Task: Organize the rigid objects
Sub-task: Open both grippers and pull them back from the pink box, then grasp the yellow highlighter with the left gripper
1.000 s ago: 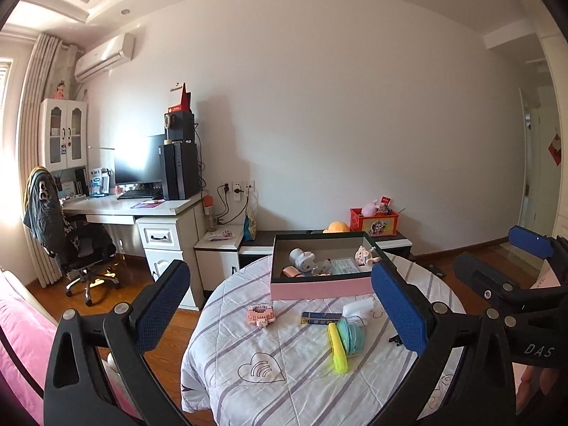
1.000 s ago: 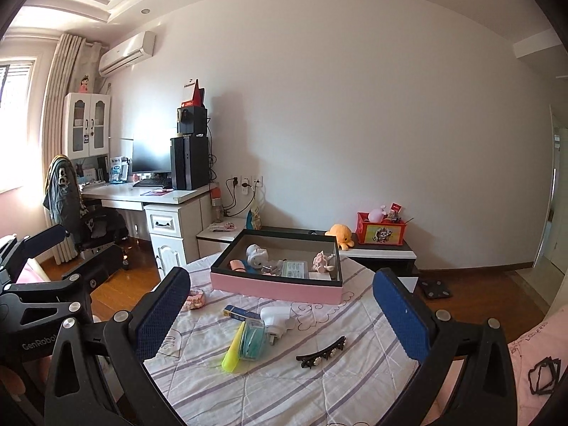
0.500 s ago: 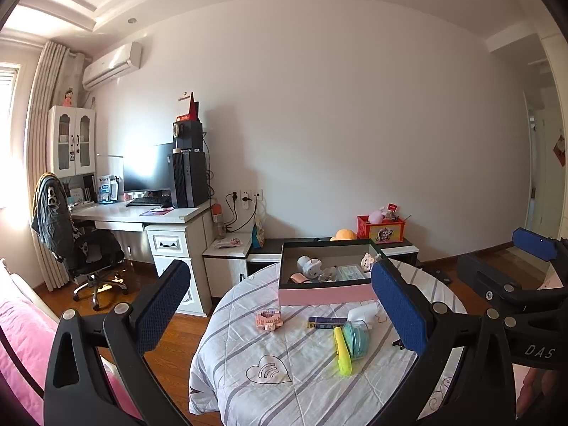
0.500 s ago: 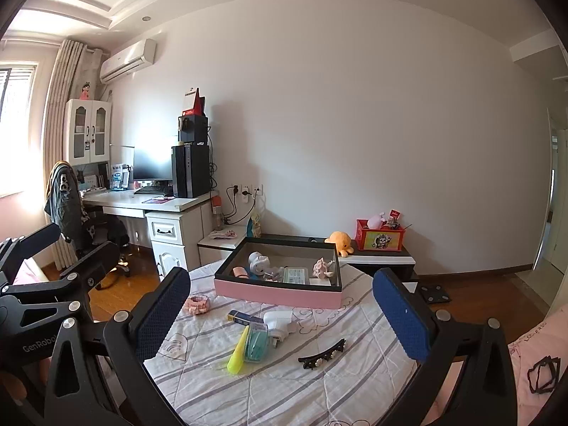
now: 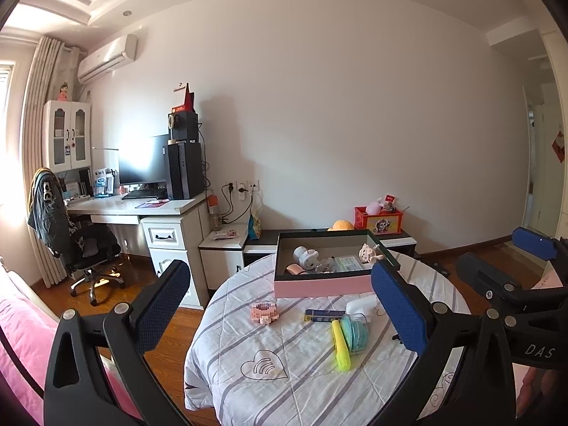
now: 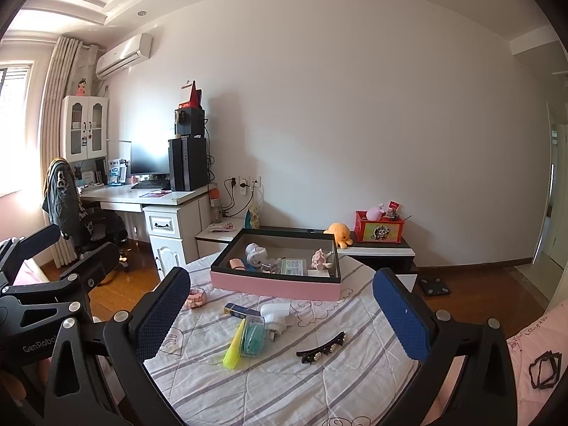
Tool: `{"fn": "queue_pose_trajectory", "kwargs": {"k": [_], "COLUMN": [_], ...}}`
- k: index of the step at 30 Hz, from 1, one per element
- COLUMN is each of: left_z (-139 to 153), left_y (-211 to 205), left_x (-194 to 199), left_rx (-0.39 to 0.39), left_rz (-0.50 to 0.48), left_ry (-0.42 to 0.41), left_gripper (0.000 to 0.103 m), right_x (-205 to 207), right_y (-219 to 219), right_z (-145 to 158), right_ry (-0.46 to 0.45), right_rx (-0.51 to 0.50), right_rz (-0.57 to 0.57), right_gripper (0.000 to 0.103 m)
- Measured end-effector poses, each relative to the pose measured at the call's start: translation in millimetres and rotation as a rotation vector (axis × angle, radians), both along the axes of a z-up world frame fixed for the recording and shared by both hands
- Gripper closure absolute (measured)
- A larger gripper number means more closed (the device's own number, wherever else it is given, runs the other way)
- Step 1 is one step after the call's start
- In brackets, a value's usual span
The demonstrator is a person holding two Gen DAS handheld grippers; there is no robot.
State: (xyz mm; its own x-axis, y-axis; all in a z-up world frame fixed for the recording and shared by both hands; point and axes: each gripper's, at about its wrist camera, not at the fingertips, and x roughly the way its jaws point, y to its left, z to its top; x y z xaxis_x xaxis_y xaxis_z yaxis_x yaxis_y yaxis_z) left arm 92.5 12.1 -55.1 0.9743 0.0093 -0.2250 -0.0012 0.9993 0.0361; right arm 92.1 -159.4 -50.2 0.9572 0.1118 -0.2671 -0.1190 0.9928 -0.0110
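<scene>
A pink box with a dark rim [image 5: 321, 285] [image 6: 273, 285] stands at the far side of a round table with a striped cloth [image 5: 277, 383] [image 6: 284, 387]; it holds several small items. In front of it lie a pink block toy [image 5: 264, 311] [image 6: 196, 297], a blue box [image 5: 323, 316] [image 6: 239, 310], a white plug [image 6: 277, 314], a teal case [image 5: 353, 333] [image 6: 252, 333], a yellow stick [image 5: 340, 346] [image 6: 234, 348] and a black hair clip [image 6: 321, 348]. My left gripper [image 5: 280, 316] and right gripper [image 6: 280, 319] are open, empty, held above the near table edge.
A white desk [image 5: 138, 209] with monitor, computer tower and office chair [image 5: 74, 241] stands at the left. A low cabinet [image 6: 376, 248] with a red box and orange plush runs behind the table. Pink bedding [image 5: 21, 337] lies at lower left. Wood floor surrounds the table.
Both views have tilted down and drawn back slightly, so the table and box sit lower in frame. Both grippers stay open and nothing on the table has moved.
</scene>
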Motion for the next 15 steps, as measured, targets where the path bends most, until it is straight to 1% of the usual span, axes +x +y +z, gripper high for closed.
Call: {"fn": "queue_pose_trajectory", "kwargs": {"k": [3,7,11,15], "left_z": [-6,-21,-47,-84], "left_y": [0,-1,-9,-19], "left_x": [8,27,53,81], "left_rx": [-0.006,-0.012,-0.006,0.014], "left_rz": [-0.014,-0.044,-0.077,-0.099], "left_ry": [0.022,0.081,0.176,0.298], "left_gripper": [0.0,0.0,0.0,0.0], "right_x": [5,19,38,63], "right_y": [-2,-5,-14,-29], "right_z": [-4,-14,-31,-58], "right_ry": [0.009,0.049,0.102,0.185], "right_rx": [0.001,0.001,0.003,0.01], "right_rz": [0.0,-0.009,-0.03,-0.068], "right_gripper": [0.0,0.0,0.0,0.0]}}
